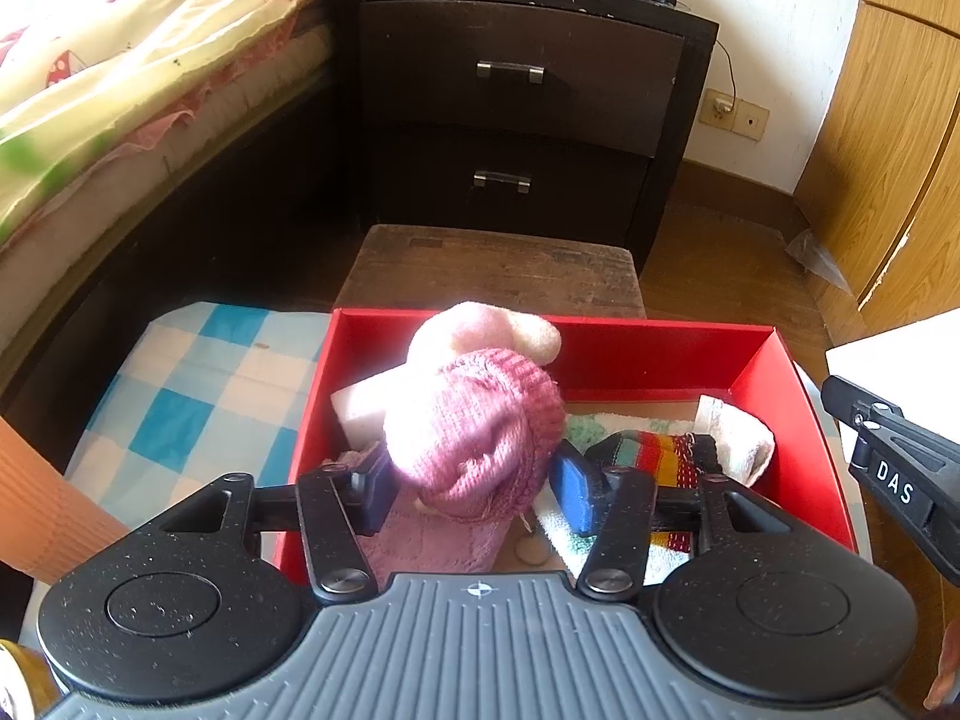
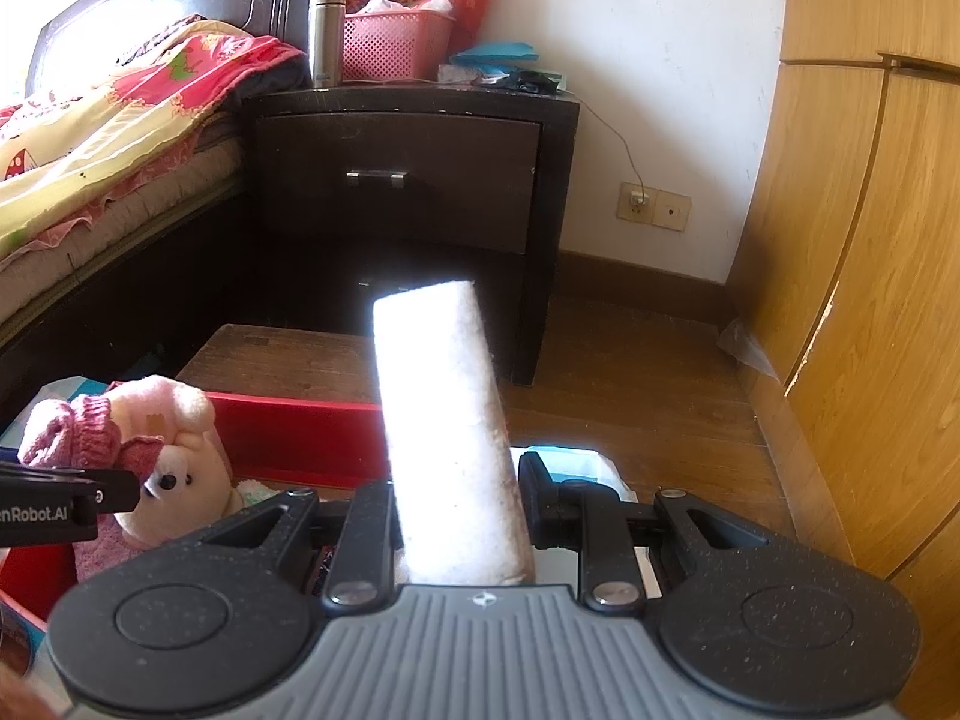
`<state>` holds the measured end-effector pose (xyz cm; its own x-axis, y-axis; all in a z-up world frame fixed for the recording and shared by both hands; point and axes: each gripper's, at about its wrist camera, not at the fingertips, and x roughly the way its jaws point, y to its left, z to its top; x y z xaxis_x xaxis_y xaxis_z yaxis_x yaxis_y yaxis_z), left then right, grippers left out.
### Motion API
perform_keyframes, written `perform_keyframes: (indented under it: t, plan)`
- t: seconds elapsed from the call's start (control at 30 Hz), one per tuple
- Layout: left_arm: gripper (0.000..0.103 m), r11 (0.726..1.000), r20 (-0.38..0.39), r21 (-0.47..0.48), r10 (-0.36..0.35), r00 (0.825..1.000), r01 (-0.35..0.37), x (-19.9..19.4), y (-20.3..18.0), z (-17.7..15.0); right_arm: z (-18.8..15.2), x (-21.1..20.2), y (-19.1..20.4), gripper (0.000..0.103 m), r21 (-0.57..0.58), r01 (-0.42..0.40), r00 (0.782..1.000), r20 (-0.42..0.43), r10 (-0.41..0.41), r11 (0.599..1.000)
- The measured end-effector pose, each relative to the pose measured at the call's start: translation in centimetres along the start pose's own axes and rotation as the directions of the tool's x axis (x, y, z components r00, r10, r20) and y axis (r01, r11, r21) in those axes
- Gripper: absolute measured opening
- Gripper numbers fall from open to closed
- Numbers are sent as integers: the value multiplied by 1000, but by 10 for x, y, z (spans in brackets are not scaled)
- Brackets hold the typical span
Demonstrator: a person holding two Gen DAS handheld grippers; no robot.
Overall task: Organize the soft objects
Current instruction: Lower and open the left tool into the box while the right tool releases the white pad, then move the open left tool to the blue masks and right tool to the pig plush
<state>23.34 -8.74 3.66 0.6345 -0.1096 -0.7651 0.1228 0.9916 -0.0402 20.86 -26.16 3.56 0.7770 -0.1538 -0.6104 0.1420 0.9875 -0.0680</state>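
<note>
Red box, lower centre of the left wrist view, open-topped, standing on a checked blue-and-white cloth; holds a white sponge block, a striped knitted item and a white towel. Dark nightstand, upper centre, beyond a worn wooden stool. Plush toy, pale pink with a knitted pink hat; left gripper, jaws closed on the hat from both sides, toy hanging over the box's left half with its lower body apparently touching the contents. White foam block, long and upright, tilted slightly left; right gripper, jaws clamped on its lower end, positioned right of the box, near its right wall. Handling note, as judgement: lower the toy until the box carries it before parting the jaws, since the hat may slip off; keep the foam block clear until the left tool withdraws, then lay it flat along a free wall.
</note>
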Motion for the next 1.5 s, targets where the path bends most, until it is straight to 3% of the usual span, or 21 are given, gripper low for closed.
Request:
perform_keyframes:
  t: [0.07, 0.13, 0.23, 0.5, 0.63, 0.77, 0.9, 1.5]
  plan:
    - [61, 1000, 1, 4, 7, 1000, -8, 0, 0, -1, 0, 2, 0, 4, 3, 3, 1000, -4, -3, 1000]
    - [69, 1000, 9, 11, 18, 1000, -18, -1, -1, 0, 0, 5, 2, 20, -4, 11, 1000, -15, -11, 1000]
    - [73, 1000, 14, 12, 27, 1000, -27, -2, 0, 0, -2, 5, 4, 33, -5, 10, 1000, -8, -10, 1000]
    - [75, 1000, 19, 12, 23, 1000, -23, -11, 7, -1, 0, 4, 3, 38, 34, -22, 1000, -13, 22, 999]
    - [76, 1000, 27, -1, 22, 999, -22, -17, 13, 0, 4, 3, -6, 39, 119, -89, 995, -37, 94, 989]
    - [77, 1000, 34, -6, 14, 999, -14, -24, 17, 0, 7, 6, -17, 45, 207, -188, 972, -102, 212, 960]
    - [77, 1000, 36, 0, -10, 999, 10, -32, 18, -1, 10, 0, -22, 49, 249, -218, 962, -109, 251, 944]
    - [79, 996, -2, 38, -76, 997, 76, -69, 20, -37, 2, -60, -50, 50, 279, -194, 964, -121, 235, 940]
